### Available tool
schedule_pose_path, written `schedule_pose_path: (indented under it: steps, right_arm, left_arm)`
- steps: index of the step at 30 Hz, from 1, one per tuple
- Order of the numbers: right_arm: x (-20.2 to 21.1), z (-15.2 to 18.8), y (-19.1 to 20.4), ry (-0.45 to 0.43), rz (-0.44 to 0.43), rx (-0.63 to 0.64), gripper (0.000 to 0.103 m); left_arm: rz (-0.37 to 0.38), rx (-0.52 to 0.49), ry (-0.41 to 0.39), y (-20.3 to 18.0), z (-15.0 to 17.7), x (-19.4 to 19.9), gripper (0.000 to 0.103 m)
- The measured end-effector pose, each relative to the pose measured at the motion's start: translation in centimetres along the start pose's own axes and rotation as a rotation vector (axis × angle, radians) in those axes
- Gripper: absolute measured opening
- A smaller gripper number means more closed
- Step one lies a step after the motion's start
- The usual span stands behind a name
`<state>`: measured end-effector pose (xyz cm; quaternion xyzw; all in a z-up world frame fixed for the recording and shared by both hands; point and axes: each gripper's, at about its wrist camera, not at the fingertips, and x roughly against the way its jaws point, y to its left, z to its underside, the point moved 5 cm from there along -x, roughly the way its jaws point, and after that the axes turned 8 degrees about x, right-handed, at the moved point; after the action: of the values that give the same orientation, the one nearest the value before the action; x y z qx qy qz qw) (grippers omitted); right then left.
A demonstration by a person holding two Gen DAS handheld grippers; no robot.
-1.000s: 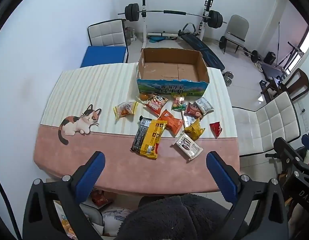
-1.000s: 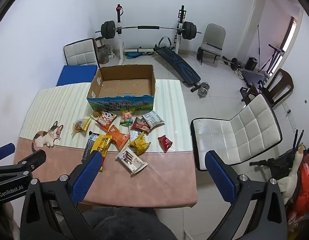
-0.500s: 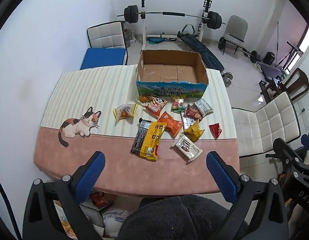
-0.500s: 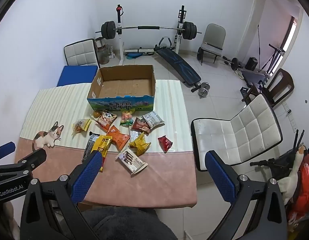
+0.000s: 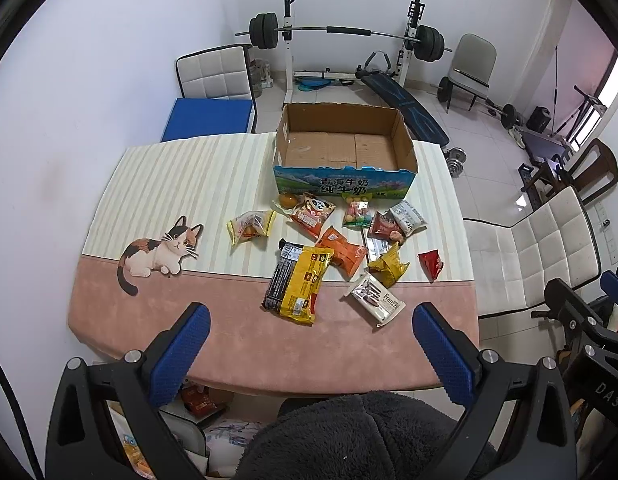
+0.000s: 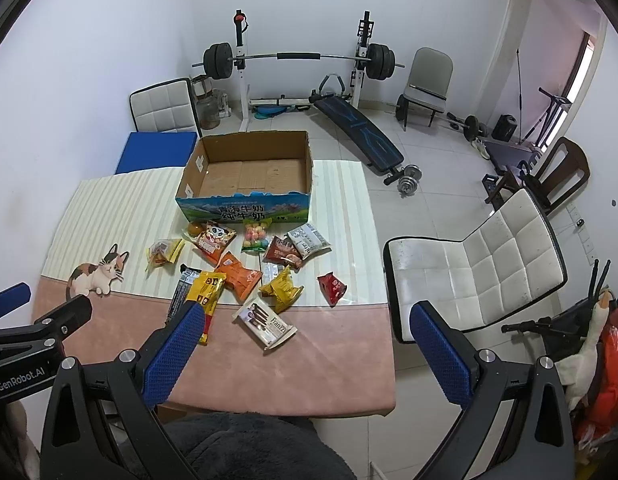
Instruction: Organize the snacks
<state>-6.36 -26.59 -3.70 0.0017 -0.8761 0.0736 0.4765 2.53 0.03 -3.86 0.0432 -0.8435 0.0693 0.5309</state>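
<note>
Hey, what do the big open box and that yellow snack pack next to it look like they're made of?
The box looks like corrugated cardboard: matte brown inside with flap seams, and a glossy blue printed front. The yellow snack pack appears to be thin plastic film, shiny, with crimped ends; whether it is foil-lined cannot be told.

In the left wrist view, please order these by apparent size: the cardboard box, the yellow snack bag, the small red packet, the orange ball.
1. cardboard box
2. yellow snack bag
3. small red packet and orange ball: they look alike in size, so I leave them unranked.
</note>
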Motion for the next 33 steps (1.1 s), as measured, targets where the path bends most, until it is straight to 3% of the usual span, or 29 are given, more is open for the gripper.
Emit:
schedule_pose_path:
  steps: [33]
  right_arm:
    - [0.1, 0.3, -0.3, 0.002, -0.005, -0.004, 0.103]
  left_arm:
    - [0.005, -0.007, -0.004, -0.5, 0.1, 0.2, 0.103]
